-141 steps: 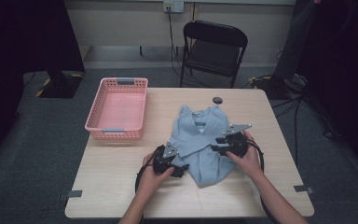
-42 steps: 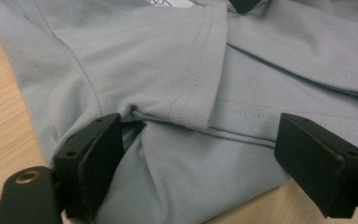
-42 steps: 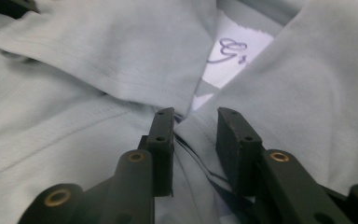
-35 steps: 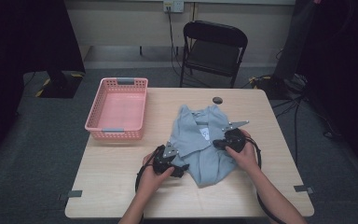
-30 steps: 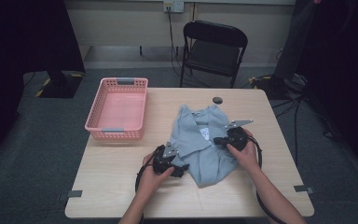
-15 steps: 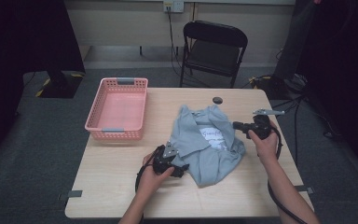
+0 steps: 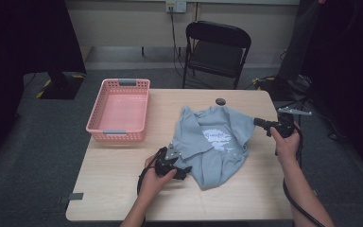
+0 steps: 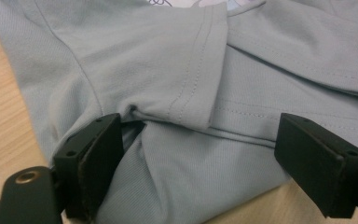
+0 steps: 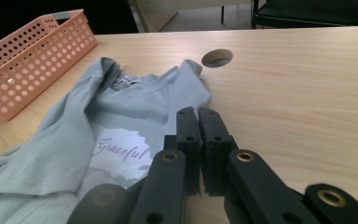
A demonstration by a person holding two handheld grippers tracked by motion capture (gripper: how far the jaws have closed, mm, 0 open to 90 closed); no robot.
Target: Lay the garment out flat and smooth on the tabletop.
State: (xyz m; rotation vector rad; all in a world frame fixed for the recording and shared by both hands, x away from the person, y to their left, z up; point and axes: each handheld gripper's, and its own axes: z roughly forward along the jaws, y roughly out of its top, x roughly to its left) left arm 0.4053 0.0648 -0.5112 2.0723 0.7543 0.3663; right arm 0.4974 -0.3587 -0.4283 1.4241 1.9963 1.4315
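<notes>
High view shows a grey T-shirt (image 7: 216,144) lying rumpled in the middle of the desk (image 7: 123,189), print side up, with one sleeve folded inward. The folding looks only just begun: the body is still uneven, the hem nearest the person bunched, and most folds remain to be made.

Left tongs (image 7: 174,163) sit low at the shirt's near-left edge, their jaws standing apart with a folded sleeve and hem between them, not pressed on the cloth as far as the left gripper view tells. Right tongs (image 7: 261,124) hover off the shirt's right edge, jaws together and empty, as the right gripper view makes plain.

A pink basket (image 7: 120,111) stands empty at the desk's left side, well apart from the shirt; probably where the shirt ends up. A round cable hole (image 7: 220,101) lies just beyond the collar. A black folding chair (image 7: 217,47) stands behind the desk. Nothing blocks either hand.
</notes>
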